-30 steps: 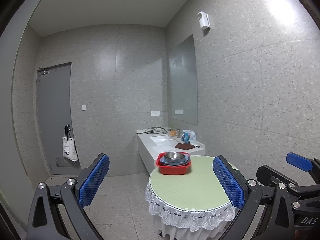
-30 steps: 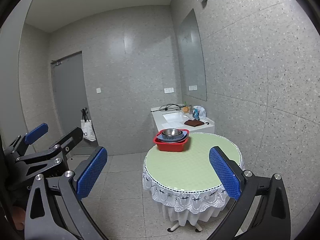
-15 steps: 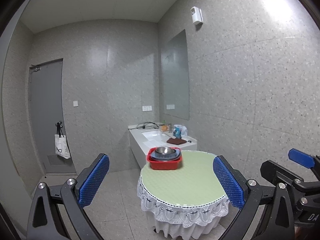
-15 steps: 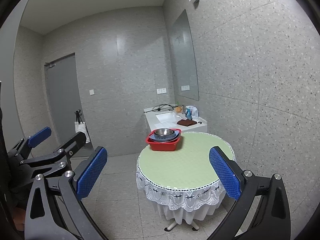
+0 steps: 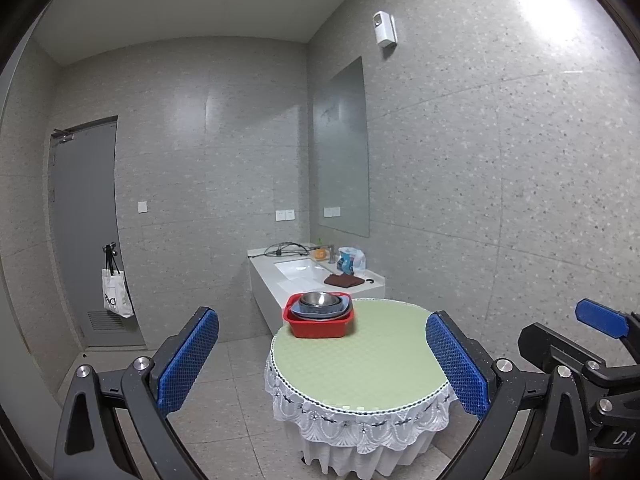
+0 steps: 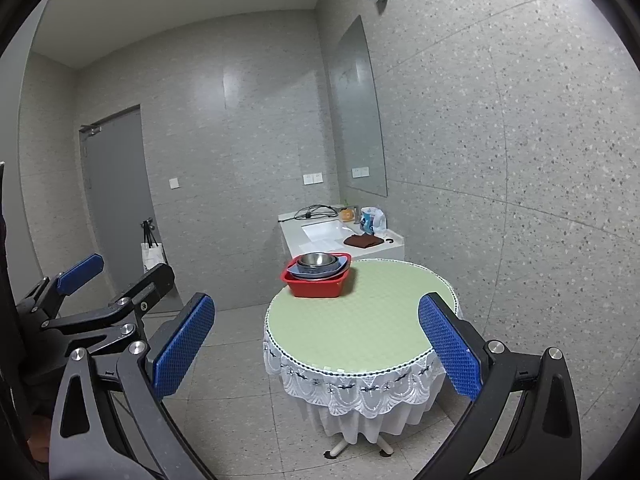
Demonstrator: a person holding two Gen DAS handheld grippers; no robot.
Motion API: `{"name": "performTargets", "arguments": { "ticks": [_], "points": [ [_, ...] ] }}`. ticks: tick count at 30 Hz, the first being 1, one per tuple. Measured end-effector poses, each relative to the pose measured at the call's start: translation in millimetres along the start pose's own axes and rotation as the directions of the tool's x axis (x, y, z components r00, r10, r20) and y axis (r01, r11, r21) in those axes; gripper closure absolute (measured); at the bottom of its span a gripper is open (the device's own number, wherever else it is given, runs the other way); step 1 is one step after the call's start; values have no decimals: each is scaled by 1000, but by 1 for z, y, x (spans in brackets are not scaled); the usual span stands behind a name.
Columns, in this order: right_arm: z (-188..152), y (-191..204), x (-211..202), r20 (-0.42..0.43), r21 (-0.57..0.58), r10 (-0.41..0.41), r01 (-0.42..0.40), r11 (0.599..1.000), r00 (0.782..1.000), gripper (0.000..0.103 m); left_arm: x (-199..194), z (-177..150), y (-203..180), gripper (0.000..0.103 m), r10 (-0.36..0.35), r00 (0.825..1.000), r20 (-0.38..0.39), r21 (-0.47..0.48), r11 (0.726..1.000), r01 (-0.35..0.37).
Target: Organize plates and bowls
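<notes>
Both the left gripper [image 5: 320,364] and the right gripper [image 6: 316,352] hung released and empty low in frame, well short of the table [image 6: 360,320], while the bowls and plates [image 6: 318,265] sat nested in the red basin [image 6: 316,286] mid-frame, so sorting looked unstarted

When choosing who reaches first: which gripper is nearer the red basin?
Cannot tell. Left gripper and right gripper hang side by side, both open, short of the table, each facing the basin straight ahead.
</notes>
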State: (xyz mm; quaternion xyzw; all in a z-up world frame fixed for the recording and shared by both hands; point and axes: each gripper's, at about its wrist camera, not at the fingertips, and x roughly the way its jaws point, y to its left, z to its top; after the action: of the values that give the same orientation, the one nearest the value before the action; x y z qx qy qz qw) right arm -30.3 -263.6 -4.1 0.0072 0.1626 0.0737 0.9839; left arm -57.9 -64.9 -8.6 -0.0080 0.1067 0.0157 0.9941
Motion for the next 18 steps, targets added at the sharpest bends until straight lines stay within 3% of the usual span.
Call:
{"name": "performTargets", "arguments": {
  "ticks": [18],
  "points": [
    [1,-3,1,-2,-1,-3,3,1000,1000,0,0,-8,-15,1,3,1000,5,0,1000,-3]
  ]
}}
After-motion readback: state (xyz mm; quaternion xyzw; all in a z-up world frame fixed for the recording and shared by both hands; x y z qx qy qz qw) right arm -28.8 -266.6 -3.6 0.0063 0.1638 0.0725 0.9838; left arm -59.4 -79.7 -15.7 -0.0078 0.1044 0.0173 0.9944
